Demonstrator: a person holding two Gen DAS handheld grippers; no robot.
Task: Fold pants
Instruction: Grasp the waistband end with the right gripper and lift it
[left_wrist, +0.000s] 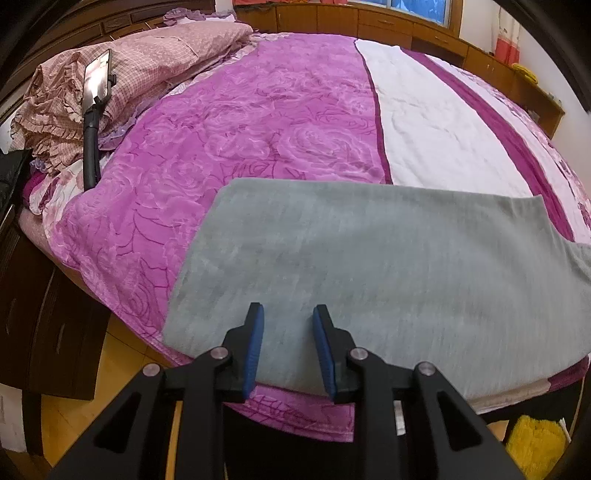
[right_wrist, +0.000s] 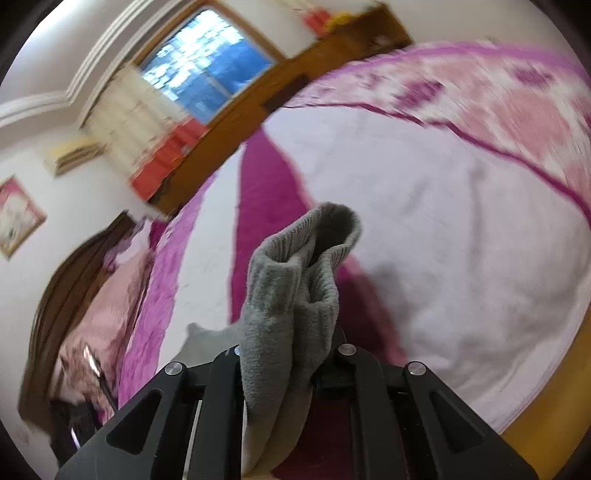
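Grey fleece pants (left_wrist: 369, 266) lie flat across the near part of a bed. My left gripper (left_wrist: 288, 317) hovers over their near edge, open and empty, blue pads (left_wrist: 255, 347) apart. My right gripper (right_wrist: 291, 332) is shut on a ribbed cuff end of the grey pants (right_wrist: 295, 280), which bunches up between the fingers and hides the pads. It holds the cuff lifted above the bed; the view is tilted and blurred.
The bed has a purple rose-patterned blanket (left_wrist: 229, 122) with a white stripe (left_wrist: 436, 122). Pink checked bedding (left_wrist: 147, 70) is piled at the far left beside a phone on a black stand (left_wrist: 96, 79). Wooden cabinets (left_wrist: 369, 20) line the far wall. A yellow object (left_wrist: 535, 446) lies on the floor.
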